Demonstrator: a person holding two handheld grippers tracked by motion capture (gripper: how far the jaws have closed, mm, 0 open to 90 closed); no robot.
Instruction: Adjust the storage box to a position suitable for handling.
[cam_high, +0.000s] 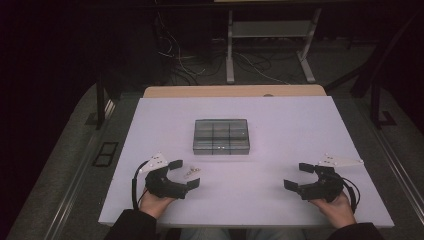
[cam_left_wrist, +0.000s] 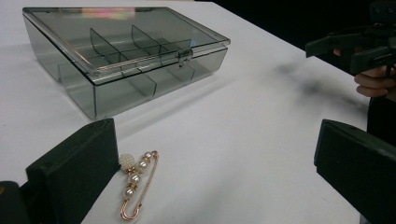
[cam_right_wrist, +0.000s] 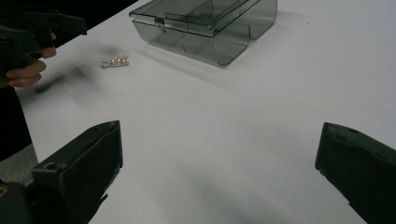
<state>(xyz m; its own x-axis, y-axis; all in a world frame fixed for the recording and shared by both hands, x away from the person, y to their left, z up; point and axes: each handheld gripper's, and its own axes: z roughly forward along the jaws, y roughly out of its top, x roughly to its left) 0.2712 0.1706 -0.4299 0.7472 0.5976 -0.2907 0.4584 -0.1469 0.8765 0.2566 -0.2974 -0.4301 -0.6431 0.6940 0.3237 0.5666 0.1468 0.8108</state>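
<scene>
high: overhead, forward-down | claw cams: low, near | shared: box (cam_high: 221, 136)

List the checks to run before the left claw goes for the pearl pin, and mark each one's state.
1. Left claw open: ok.
2. Pearl pin lies flat on the table, between the left claw's jaws, beside one of them: ok.
3. Right claw open, holding nothing: ok.
4. Compartment box lid open to take the pin: not ok, it is shut with the latch down.
5. Compartments empty: cannot tell through the tinted plastic.
</scene>
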